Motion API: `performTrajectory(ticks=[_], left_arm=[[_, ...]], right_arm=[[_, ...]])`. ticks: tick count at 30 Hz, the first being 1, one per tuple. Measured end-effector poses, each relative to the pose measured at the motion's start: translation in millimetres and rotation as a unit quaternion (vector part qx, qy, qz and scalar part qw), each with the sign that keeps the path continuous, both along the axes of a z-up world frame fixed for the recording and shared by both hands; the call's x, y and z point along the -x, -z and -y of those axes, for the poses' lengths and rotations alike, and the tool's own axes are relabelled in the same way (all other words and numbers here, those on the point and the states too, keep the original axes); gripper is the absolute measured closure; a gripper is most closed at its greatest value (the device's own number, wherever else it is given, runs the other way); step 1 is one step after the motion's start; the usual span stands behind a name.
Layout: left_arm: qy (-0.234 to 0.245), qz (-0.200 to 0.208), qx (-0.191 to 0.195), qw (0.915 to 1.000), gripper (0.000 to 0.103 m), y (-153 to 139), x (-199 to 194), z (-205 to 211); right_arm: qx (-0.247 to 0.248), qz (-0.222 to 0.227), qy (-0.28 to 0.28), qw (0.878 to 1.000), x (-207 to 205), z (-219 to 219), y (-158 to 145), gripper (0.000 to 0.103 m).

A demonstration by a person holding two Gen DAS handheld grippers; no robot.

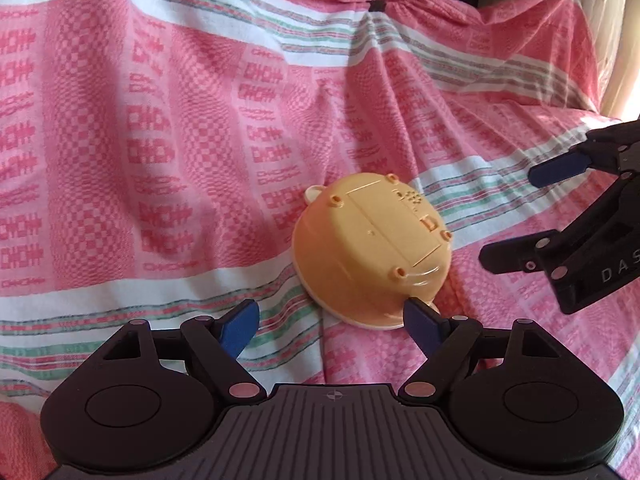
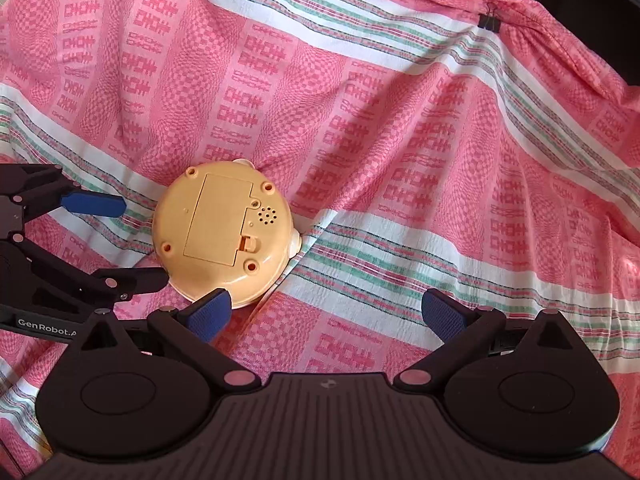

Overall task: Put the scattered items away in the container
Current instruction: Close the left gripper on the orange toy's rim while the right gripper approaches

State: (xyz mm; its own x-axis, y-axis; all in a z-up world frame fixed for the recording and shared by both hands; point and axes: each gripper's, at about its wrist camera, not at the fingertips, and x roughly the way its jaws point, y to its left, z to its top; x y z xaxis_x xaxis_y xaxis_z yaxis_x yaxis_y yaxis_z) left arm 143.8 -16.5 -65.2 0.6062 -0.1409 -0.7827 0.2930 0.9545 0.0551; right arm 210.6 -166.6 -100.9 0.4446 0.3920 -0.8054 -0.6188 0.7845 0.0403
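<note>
A round yellow plastic toy (image 1: 376, 246) lies face down on the pink patterned cloth, its battery cover and speaker holes up. It also shows in the right wrist view (image 2: 222, 232). My left gripper (image 1: 332, 322) is open, its right fingertip touching the toy's near rim, the toy ahead and slightly right. My right gripper (image 2: 326, 314) is open and empty, its left fingertip at the toy's near edge, the toy ahead and left. Each gripper shows in the other's view: the right gripper (image 1: 520, 216) right of the toy, the left gripper (image 2: 132, 240) left of it. No container is in view.
The pink, white and green striped cloth (image 2: 400, 120) covers the whole surface with folds and wrinkles. A black binder clip (image 2: 489, 21) pinches the cloth at the far right; it also shows in the left wrist view (image 1: 376, 5). A cream curtain (image 1: 616, 40) hangs at the far right.
</note>
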Motion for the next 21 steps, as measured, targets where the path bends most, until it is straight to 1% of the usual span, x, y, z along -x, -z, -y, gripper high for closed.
performTrajectory(ticks=[1, 2, 3, 4, 7, 9, 11, 13, 14, 15, 17, 18, 19, 20, 21], left_arm=[[0.010, 0.007, -0.001, 0.9999, 0.017, -2.0, -1.6, 7.0], [0.019, 0.007, -0.011, 0.9997, 0.017, -1.7, -4.1, 13.8], [0.022, 0.004, -0.007, 0.9997, 0.017, -0.7, -7.2, 17.2], [0.022, -0.004, 0.005, 0.9997, 0.015, 0.3, -11.3, 18.5], [-0.003, -0.019, 0.042, 0.9989, 0.013, 0.1, -22.8, 12.7], [-0.028, -0.033, 0.082, 0.9957, 0.013, -1.5, -31.6, 0.4], [-0.057, -0.046, 0.116, 0.9906, 0.013, -1.5, -40.7, -12.0], [-0.065, -0.068, 0.135, 0.9864, 0.012, 2.7, -49.8, -17.0], [-0.060, -0.076, 0.139, 0.9856, 0.011, 5.5, -52.9, -15.9], [-0.054, -0.072, 0.131, 0.9873, 0.009, 6.3, -53.2, -12.3], [-0.038, -0.060, 0.107, 0.9917, 0.007, 6.9, -50.8, -3.7], [-0.033, -0.050, 0.099, 0.9934, 0.007, 6.8, -48.3, -1.1], [-0.028, -0.039, 0.092, 0.9946, 0.012, 6.5, -45.8, -0.1], [-0.027, -0.030, 0.090, 0.9951, 0.013, 5.5, -43.4, -1.3], [-0.028, -0.025, 0.094, 0.9948, 0.017, 4.4, -42.5, -3.2]], right_arm=[[0.000, 0.002, -0.002, 1.000, 1.5, 1.2, 0.2, 0.002], [-0.001, 0.007, -0.001, 1.000, 2.7, 3.7, -0.3, 0.002], [-0.003, 0.012, 0.004, 1.000, 2.5, 7.4, -1.6, 0.002], [-0.003, 0.011, 0.009, 1.000, 1.1, 11.2, -2.3, 0.002], [-0.007, 0.009, 0.018, 1.000, -3.3, 22.3, -4.7, 0.002], [-0.016, 0.005, 0.020, 1.000, -7.1, 26.6, -8.3, 0.002], [-0.041, -0.003, 0.019, 0.999, -11.4, 27.9, -13.2, 0.002], [-0.078, -0.019, 0.014, 0.997, -16.3, 25.4, -16.8, 0.002], [-0.099, -0.032, 0.009, 0.995, -19.4, 23.4, -17.3, 0.002], [-0.119, -0.045, 0.006, 0.992, -23.1, 21.0, -17.0, 0.003], [-0.134, -0.056, 0.009, 0.989, -29.1, 16.3, -13.7, 0.003], [-0.139, -0.061, 0.007, 0.988, -31.6, 14.4, -11.3, 0.003], [-0.143, -0.067, 0.005, 0.987, -34.5, 12.5, -8.6, 0.003], [-0.143, -0.070, 0.003, 0.987, -35.9, 10.6, -6.6, 0.003], [-0.142, -0.072, 0.000, 0.987, -37.4, 8.8, -4.4, 0.003]])
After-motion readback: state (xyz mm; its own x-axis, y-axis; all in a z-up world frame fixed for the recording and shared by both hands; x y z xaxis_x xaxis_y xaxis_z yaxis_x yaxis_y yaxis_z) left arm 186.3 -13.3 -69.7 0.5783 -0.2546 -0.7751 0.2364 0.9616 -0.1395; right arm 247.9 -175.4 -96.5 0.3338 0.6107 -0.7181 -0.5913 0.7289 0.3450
